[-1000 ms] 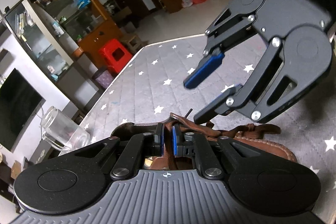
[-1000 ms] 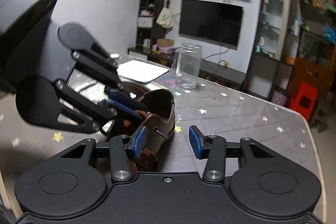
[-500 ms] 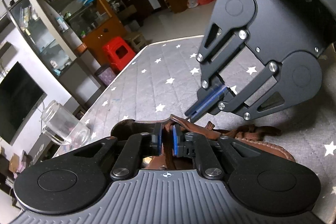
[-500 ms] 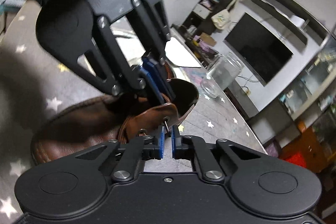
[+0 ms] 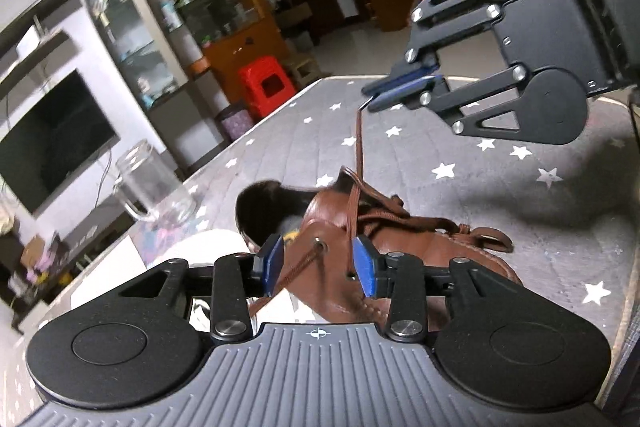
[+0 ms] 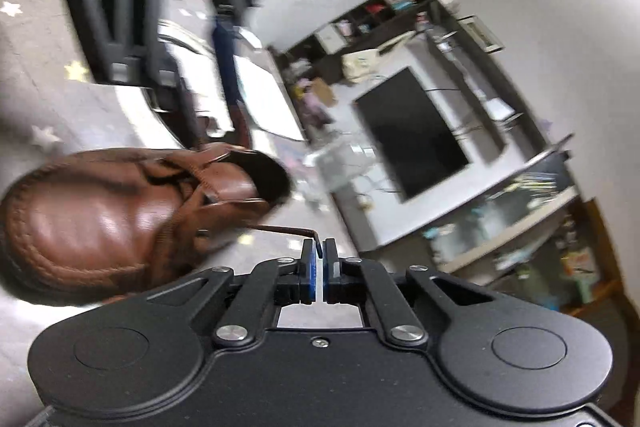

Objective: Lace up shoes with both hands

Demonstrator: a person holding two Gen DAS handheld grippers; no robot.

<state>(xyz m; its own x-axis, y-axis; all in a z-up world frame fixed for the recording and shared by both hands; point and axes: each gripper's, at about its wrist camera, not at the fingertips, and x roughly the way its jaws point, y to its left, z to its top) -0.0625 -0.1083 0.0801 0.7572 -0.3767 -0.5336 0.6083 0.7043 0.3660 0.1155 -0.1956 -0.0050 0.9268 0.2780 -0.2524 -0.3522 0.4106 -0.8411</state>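
Brown shoe point(image 5: 404, 247) sat on the starred mat point(image 5: 500, 163). Right gripper point(image 5: 370, 98) was clamped on the lace point(image 5: 357, 147) tip, lifted to draw it taut through an eyelet. Left gripper point(image 5: 318, 267) was spread wide, empty, straddling the eyelet flap.

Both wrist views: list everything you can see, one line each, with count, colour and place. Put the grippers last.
shoe: one, brown leather, on the table
lace: one, brown, running from the shoe up to the right gripper
table: one, grey cover with white stars
glass jar: one, clear, at the table's edge
television: one, black, against the wall
stool: one, red, on the floor beyond the table
left gripper: black, blue pads, open over the shoe
right gripper: black, blue pads, shut on the lace end
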